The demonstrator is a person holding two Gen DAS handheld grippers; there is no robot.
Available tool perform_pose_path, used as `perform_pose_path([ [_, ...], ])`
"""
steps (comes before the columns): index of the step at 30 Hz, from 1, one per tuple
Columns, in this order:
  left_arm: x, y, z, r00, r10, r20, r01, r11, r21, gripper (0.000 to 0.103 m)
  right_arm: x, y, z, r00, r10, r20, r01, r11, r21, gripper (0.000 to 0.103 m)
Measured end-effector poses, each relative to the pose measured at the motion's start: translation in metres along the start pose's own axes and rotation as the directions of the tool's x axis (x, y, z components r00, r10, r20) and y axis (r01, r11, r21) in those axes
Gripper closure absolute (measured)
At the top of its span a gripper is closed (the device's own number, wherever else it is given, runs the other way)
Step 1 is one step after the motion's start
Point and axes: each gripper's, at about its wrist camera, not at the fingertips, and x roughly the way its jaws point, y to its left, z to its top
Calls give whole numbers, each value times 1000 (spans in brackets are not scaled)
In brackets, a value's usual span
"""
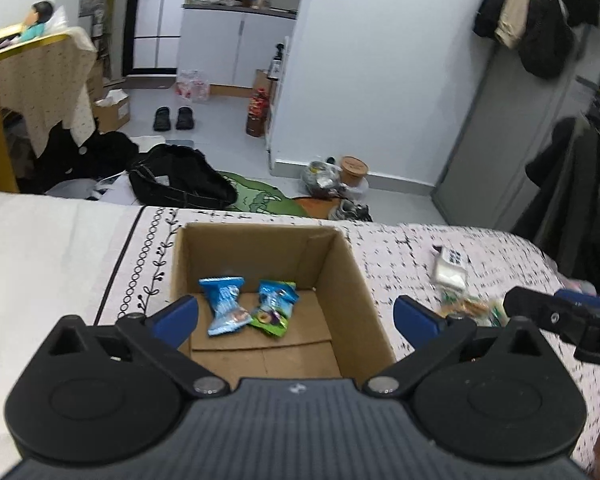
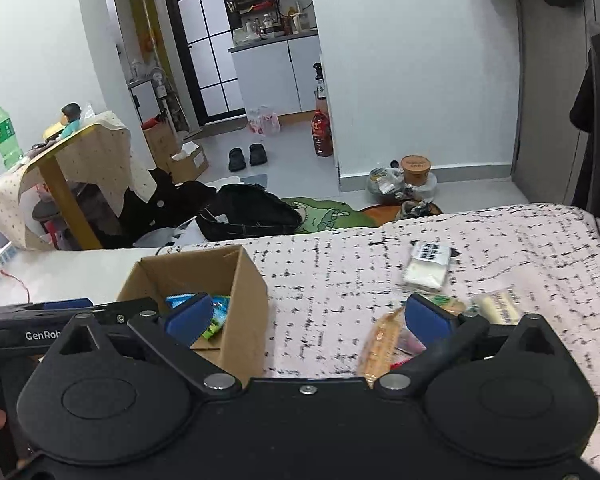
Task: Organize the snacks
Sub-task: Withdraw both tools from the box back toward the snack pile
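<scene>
Both grippers, left point(image 1: 296, 314) and right point(image 2: 306, 316), hang wide open and empty over the bed. Two snack packets point(image 1: 226, 306) lie in the cardboard box point(image 1: 356, 276); the right must next reach the loose packets point(image 2: 380, 340) beside it.

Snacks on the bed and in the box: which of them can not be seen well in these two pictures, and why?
- Right wrist view: packets in the box are mostly hidden by its wall and the right gripper finger.
- Both views: the snack pile beside the box is blurred and partly behind a finger; its count is unclear.
- White pack: label too blurred to read.
- Left wrist view: blue packet and green packet show, print unreadable.
</scene>
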Motion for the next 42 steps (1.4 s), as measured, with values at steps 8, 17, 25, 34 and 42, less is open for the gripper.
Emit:
perform_pose_path([
  [8, -3, -27, -15, 991, -111, -72, 118, 988, 100, 0, -24, -23, -10, 1000, -11, -19, 12, 998, 55, 0],
  [17, 0, -52, -20, 980, -164, -113, 184, 963, 198, 0, -47, -51, -28, 995, -87, -43, 91, 992, 91, 0],
  [25, 10, -73, -21, 964, -203, -174, 244, 933, 265, 0, -61, -66, -38, 987, -147, -63, 154, 981, 117, 0],
  [34, 23, -99, -24, 947, -229, -226, 296, 896, 331, 1, -62, -78, -50, 978, -179, -107, 196, 966, 169, 1],
  [42, 43, -113, -27, 938, -210, -275, 296, 898, 325, 7, -56, -85, -58, 973, -182, -140, 207, 959, 193, 9],
])
